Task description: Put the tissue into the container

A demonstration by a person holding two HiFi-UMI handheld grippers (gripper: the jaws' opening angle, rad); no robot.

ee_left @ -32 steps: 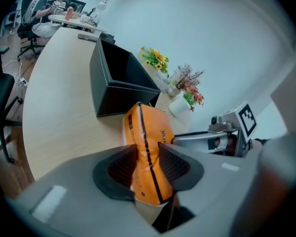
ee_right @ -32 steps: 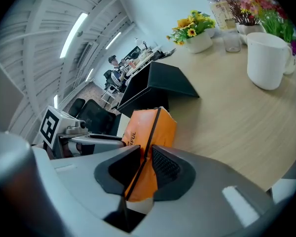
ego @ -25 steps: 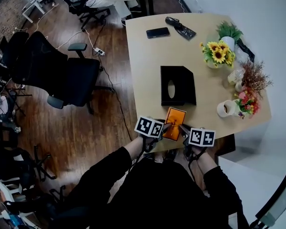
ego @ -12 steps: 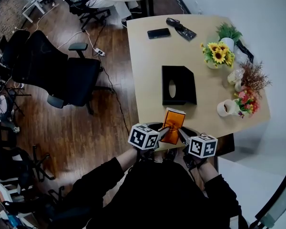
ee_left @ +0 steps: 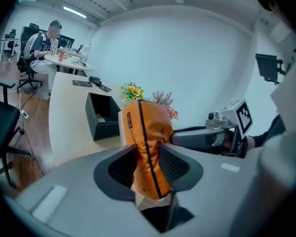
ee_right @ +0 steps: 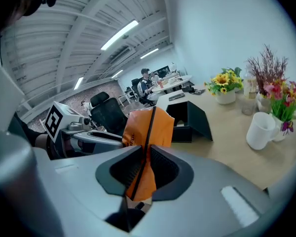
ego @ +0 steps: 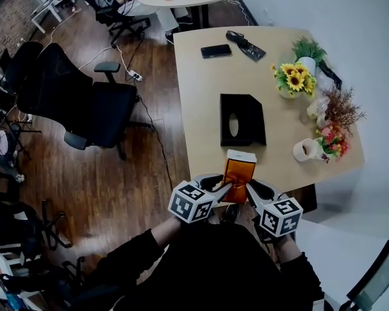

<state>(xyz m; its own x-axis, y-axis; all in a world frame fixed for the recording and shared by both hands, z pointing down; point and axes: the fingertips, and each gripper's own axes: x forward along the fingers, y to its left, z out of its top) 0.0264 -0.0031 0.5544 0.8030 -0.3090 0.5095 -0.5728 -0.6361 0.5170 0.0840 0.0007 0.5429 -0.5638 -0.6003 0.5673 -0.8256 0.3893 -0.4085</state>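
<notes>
In the head view, the left gripper (ego: 224, 186) and the right gripper (ego: 249, 188) meet from either side on an orange soft plastic tissue pack (ego: 238, 173), which stands upright between them over the near edge of the light wooden table (ego: 201, 96). The black rectangular container with an oval slot (ego: 242, 119) lies farther in on the table, apart from the pack, with a white ceramic mug (ego: 305, 150) to its right and a pot of yellow sunflowers (ego: 294, 78) beyond. In the left gripper view, the two dark jaws are clamped on the lower part of the orange pack (ee_left: 147, 142), pinching it inward, and the right gripper (ee_left: 187, 137) reaches in from the right. In the right gripper view, the jaws stand almost together, squeezing a thin fold of the pack (ee_right: 147, 132) along its black seam, and the container (ee_right: 190, 120) sits open on the table behind.
</notes>
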